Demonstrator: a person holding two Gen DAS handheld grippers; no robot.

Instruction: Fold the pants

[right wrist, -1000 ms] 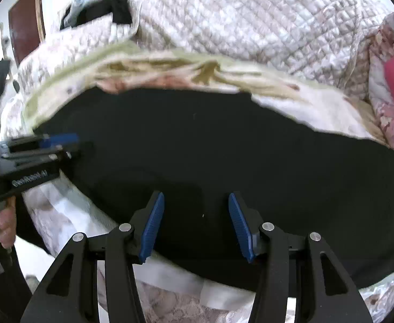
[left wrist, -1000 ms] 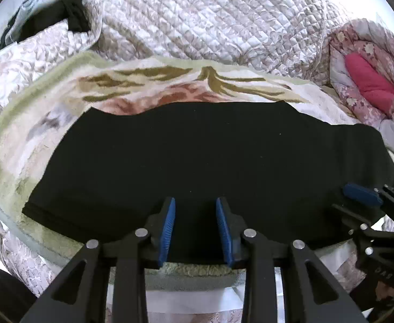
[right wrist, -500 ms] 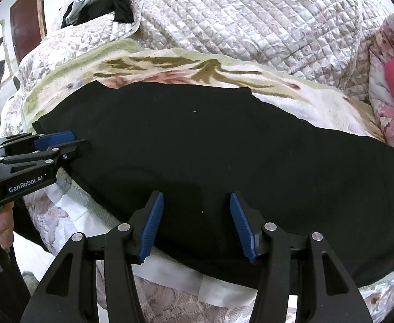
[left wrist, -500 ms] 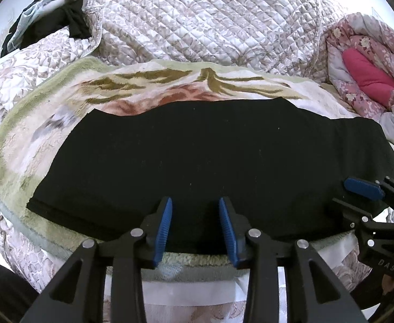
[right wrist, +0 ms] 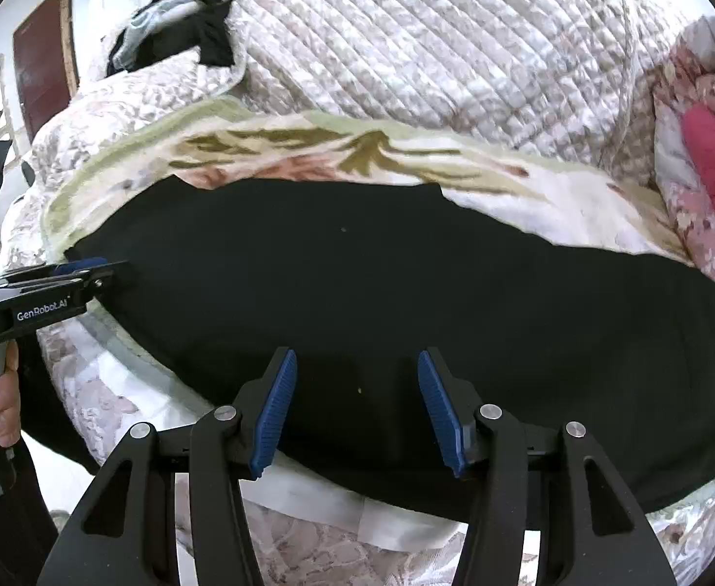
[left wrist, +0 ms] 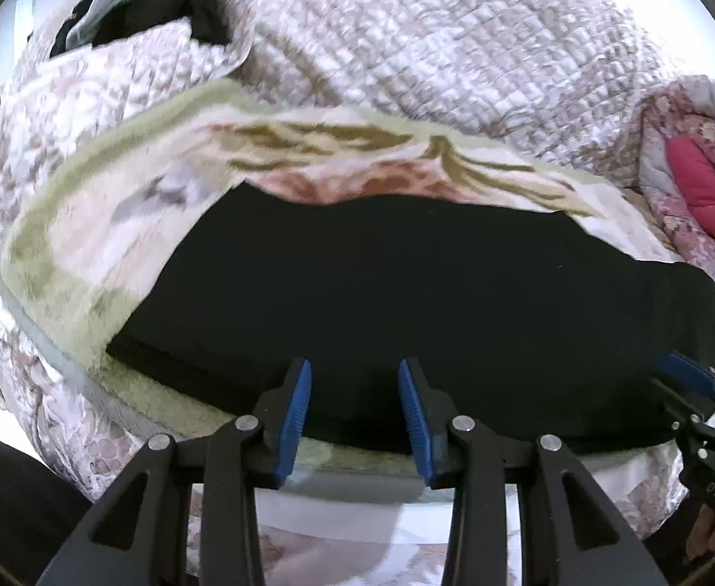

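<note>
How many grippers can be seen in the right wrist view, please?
2. The right gripper is at bottom centre, open over the near edge of the black pants; the left gripper reaches in from the left edge at the pants' left end.

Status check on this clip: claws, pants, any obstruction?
Left claw open, right claw open, both at the near edge. Black pants lie flat on the floral blanket, ungripped. Nothing on the pants.
</note>
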